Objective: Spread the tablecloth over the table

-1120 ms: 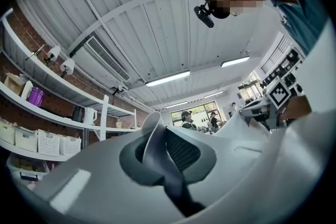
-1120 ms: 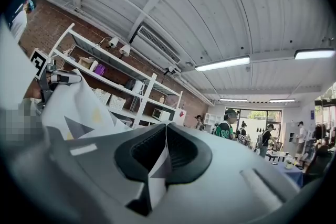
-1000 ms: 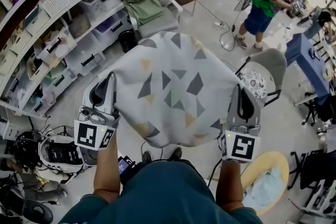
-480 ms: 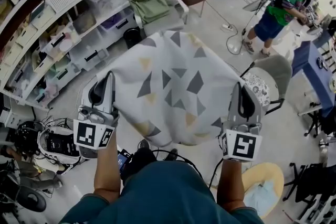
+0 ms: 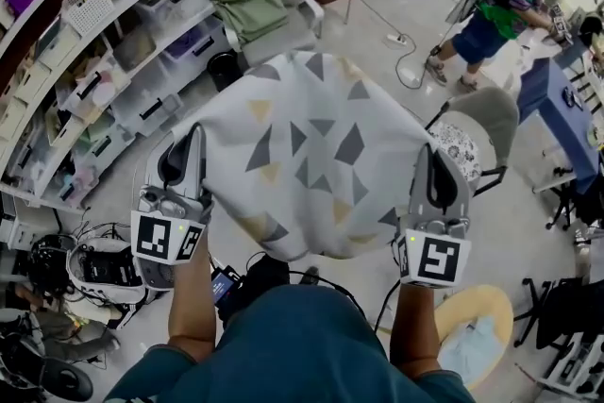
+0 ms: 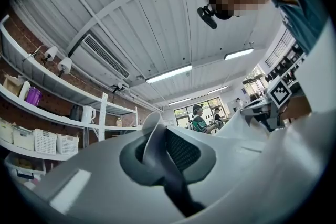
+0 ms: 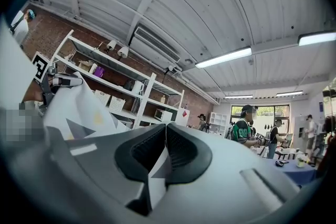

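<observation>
Head view, cloth: white fabric tablecloth with grey and yellow triangles (image 5: 311, 156) is in the air over the pale floor (image 5: 528, 231), stretched between the two grippers in front of the person; its middle bulges upward and its near edge sags between the hands.
Head view, grip: left gripper (image 5: 192, 146) is at the left corner of the near edge and right gripper (image 5: 432, 160) at the right corner, well apart from each other.
Left gripper view, jaws: closed tight on a thin upright fold of the tablecloth (image 6: 150, 136); the rest of the cloth runs off to the right.
Right gripper view, jaws: pressed together on a flat strip of the tablecloth (image 7: 155, 170); more cloth hangs at the left.
Handling, weight: I judge it light, since it billows easily.
Handling, stiffness: soft and limp; it keeps no shape without tension.
Handling, slip: the weave looks smooth, so a thin fold could creep out of the pads if pulled hard.
Handling, fragility: not fragile.
Where to hold: the two corners of one edge, as now, hands kept wide so the sheet stays open.
</observation>
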